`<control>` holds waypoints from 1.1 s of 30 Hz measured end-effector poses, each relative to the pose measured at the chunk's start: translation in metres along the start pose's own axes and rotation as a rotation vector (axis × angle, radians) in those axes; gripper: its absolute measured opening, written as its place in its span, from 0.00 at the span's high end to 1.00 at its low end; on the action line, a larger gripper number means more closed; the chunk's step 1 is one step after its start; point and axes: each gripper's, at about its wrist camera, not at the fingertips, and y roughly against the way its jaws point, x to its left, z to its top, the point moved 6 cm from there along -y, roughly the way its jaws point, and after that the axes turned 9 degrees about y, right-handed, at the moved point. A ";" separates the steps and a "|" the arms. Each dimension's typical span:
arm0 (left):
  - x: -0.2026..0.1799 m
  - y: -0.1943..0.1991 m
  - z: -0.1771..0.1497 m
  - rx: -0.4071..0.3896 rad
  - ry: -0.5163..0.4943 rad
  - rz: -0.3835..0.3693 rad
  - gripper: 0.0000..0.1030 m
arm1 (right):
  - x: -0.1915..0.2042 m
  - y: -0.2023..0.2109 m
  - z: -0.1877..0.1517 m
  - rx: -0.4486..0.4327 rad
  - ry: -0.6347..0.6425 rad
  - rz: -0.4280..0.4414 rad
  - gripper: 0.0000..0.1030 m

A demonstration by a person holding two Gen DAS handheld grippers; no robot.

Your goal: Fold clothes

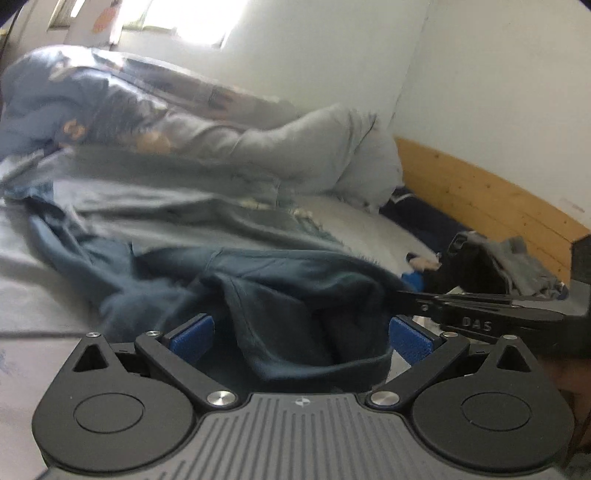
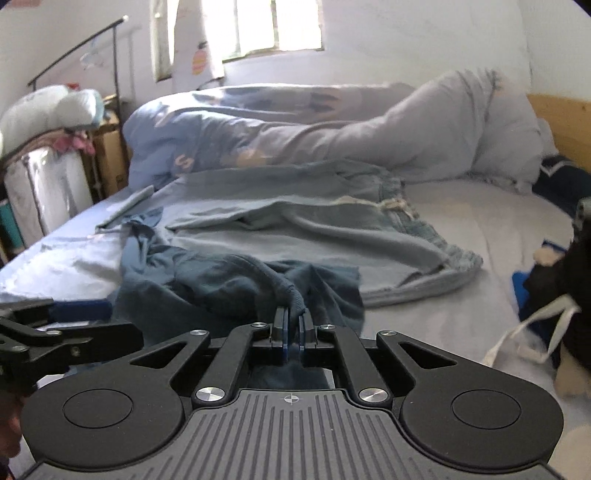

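While lying rumpled on the pale blue bed (image 2: 480, 236), the dark teal cotton garment (image 2: 221, 284) is getting pinched.
Right tongs (image 2: 294, 325) are clenching its hem; left tongs (image 1: 299, 336) are gaping around a fold.

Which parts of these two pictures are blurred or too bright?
Left wrist view: the window is blown out, the duvet smeared by blur, the left gripper sharp. Right wrist view: the window glares too, the dark blue garment is soft, edges bend.
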 end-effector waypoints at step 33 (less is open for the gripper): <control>0.023 0.015 0.015 -0.169 0.642 -0.461 0.83 | -0.064 0.042 0.003 -0.164 -0.550 0.311 0.95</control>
